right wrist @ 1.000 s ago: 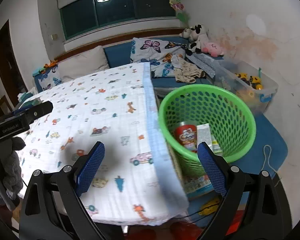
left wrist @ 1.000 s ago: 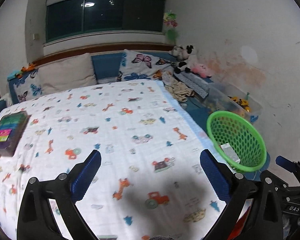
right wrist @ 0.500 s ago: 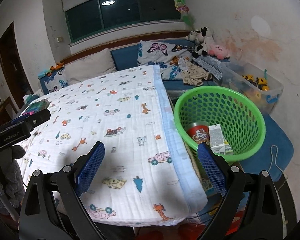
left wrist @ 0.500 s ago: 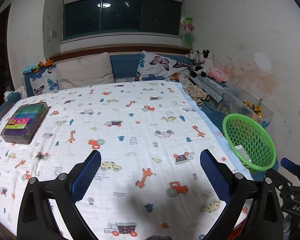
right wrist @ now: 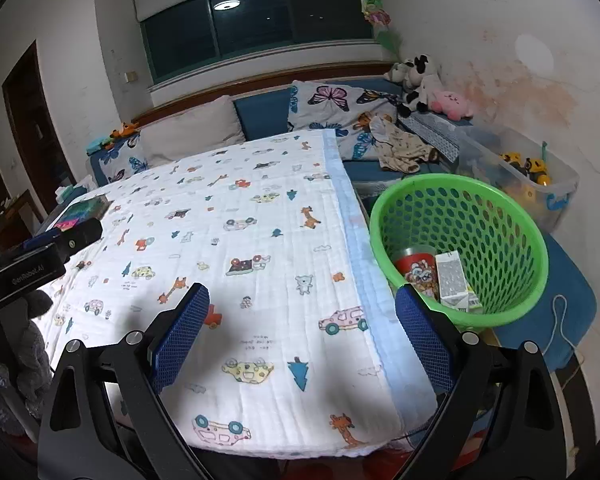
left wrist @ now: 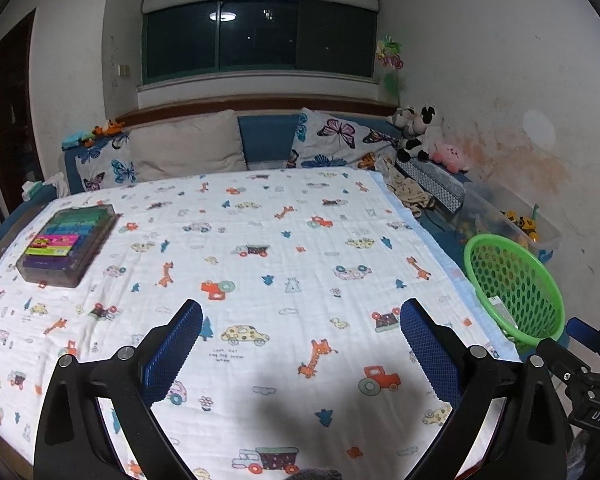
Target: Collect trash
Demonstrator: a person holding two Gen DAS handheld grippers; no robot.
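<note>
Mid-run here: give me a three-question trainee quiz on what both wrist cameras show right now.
1. True or false: the left gripper and right gripper both hold trash.
2. Which lies inside the green basket? A) red printed cup and small carton B) pink plush C) toy truck
3. Name the colourful item on the cartoon-print blanket, far left.

Key: 1 false, both open and empty; 2 A; 3 marker case.

Black grippers; blue ribbed pads
</note>
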